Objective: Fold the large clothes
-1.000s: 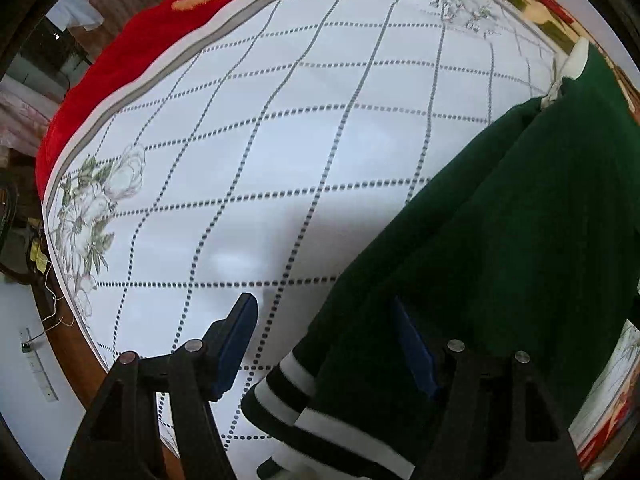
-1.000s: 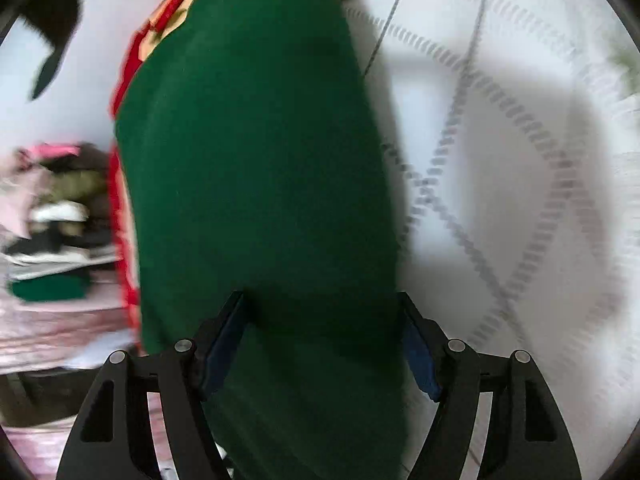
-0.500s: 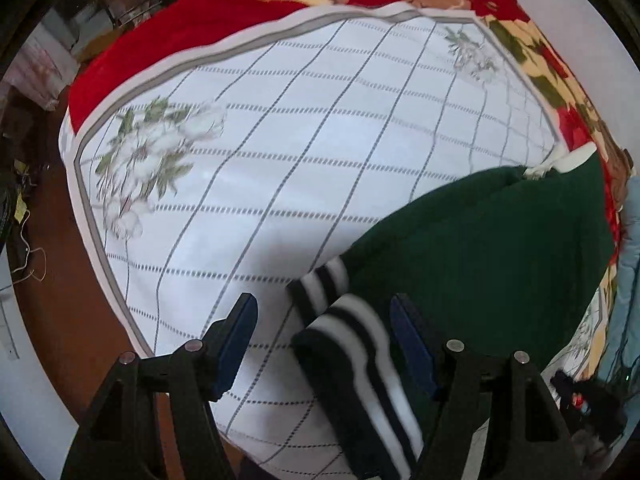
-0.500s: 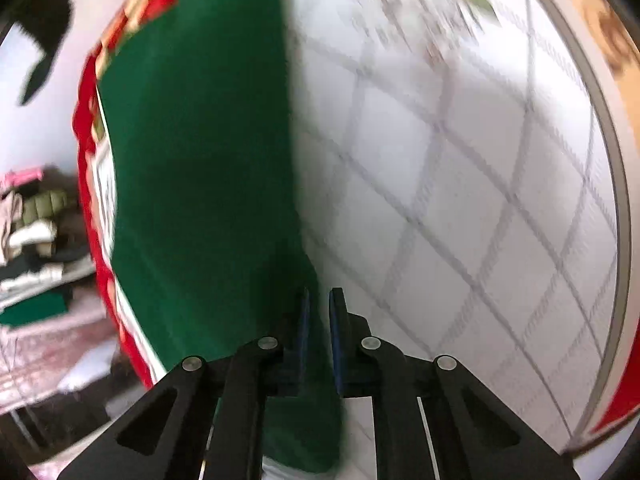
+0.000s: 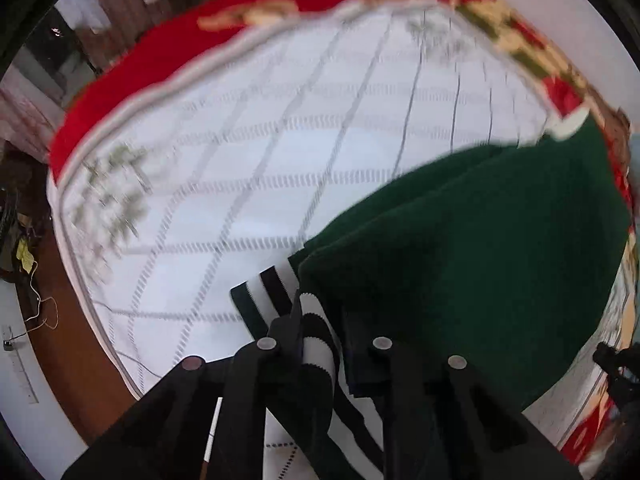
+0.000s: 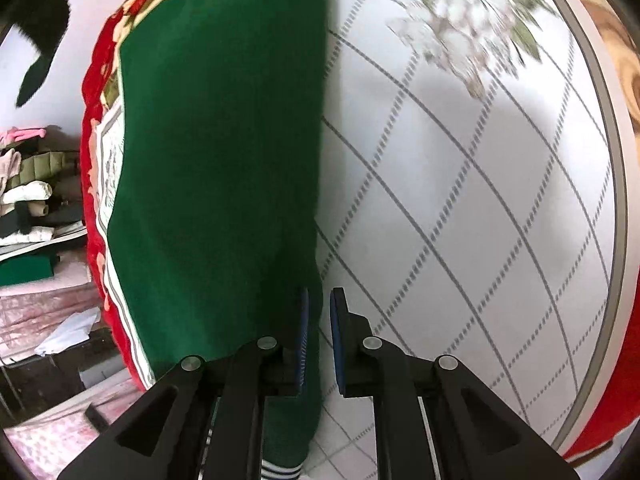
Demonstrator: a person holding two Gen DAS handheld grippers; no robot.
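A dark green sweater with a black-and-white striped hem lies on a white checked bed cover. My left gripper is shut on the striped hem at the sweater's near corner. In the right wrist view the sweater runs away up the left half of the bed. My right gripper is shut on the sweater's right edge, and the striped hem hangs below the fingers.
A red floral blanket borders the white cover. Stacked clothes sit on a low surface at the left beside the bed. Brown floor and a cable show at the bed's left side.
Both grippers closed on the sweater: the right about half a second ago, the left just now on the striped hem. The cameras rose and pulled back over the bed.
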